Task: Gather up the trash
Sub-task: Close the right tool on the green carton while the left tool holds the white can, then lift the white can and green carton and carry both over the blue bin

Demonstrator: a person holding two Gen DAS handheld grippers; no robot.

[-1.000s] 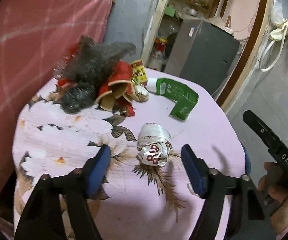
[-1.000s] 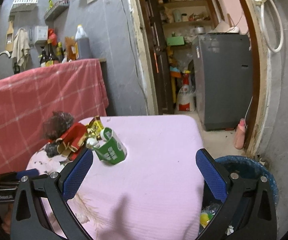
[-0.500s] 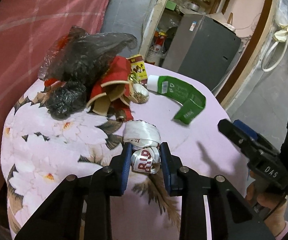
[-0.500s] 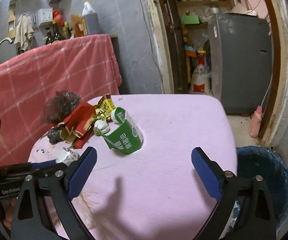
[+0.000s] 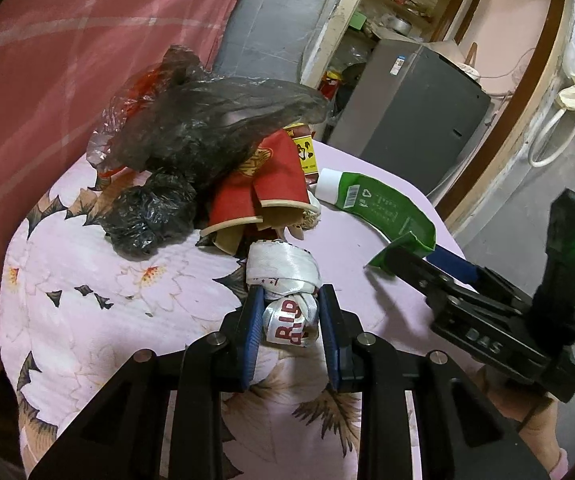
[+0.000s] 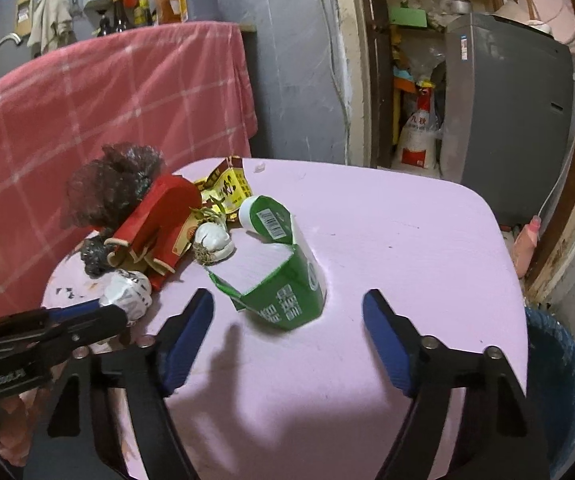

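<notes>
Left gripper (image 5: 290, 326) is clenched on the crumpled white wrapper (image 5: 285, 292), low centre of frame on the worktop (image 5: 87, 320). Right gripper (image 6: 287, 334) is spread wide, hovering just short of the green carton (image 6: 283, 280) at mid-frame.

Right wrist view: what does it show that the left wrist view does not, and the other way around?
Only the right wrist view shows the blue bin beside the table, the garlic bulb clearly, and the open right gripper facing the green carton.

Only the left wrist view shows the left gripper shut on the crumpled white wrapper, with its red letters, and the flower print of the tablecloth.

Both show the carton, wrapper, red paper cups and dark plastic bags.
</notes>
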